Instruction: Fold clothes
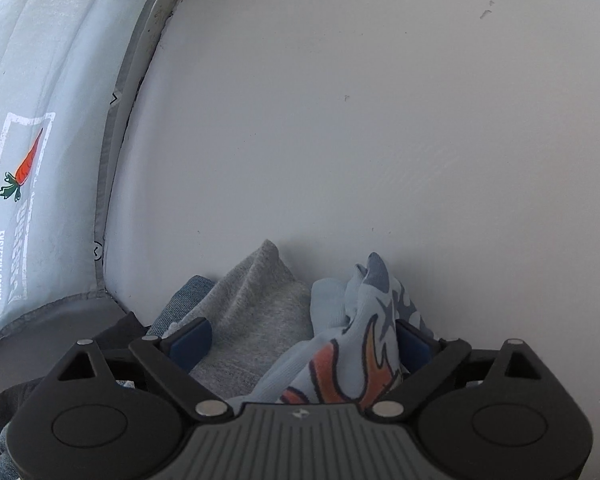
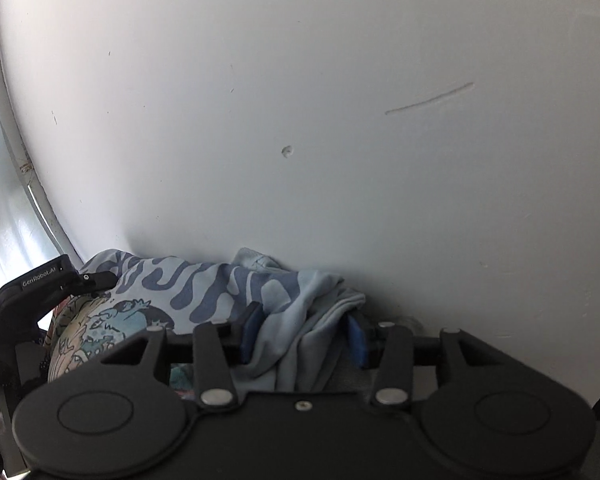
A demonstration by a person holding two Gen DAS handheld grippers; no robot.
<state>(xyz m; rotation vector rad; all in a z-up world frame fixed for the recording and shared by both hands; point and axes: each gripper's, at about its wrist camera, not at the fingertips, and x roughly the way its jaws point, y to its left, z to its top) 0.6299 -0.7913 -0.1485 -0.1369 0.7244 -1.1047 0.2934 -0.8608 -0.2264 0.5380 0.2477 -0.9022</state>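
In the left wrist view my left gripper (image 1: 300, 340) stands wide open over a heap of clothes. A grey knit garment (image 1: 256, 312) lies between its fingers. A light blue garment with an orange flame print (image 1: 352, 352) leans against the right pad (image 1: 414, 346). In the right wrist view my right gripper (image 2: 304, 336) is partly open, with a loose bunch of the light blue, dark-patterned garment (image 2: 228, 284) lying between its blue pads (image 2: 250, 332). The cloth rests on the pile against the wall. At the left edge of that view I see the body of the left gripper (image 2: 52, 280).
A white wall (image 1: 360, 120) rises right behind the pile. To the left are a grey frame strip (image 1: 114, 152) and a pale sheet with a carrot print (image 1: 26, 164). A colourful printed cloth (image 2: 96, 332) lies at the left of the pile.
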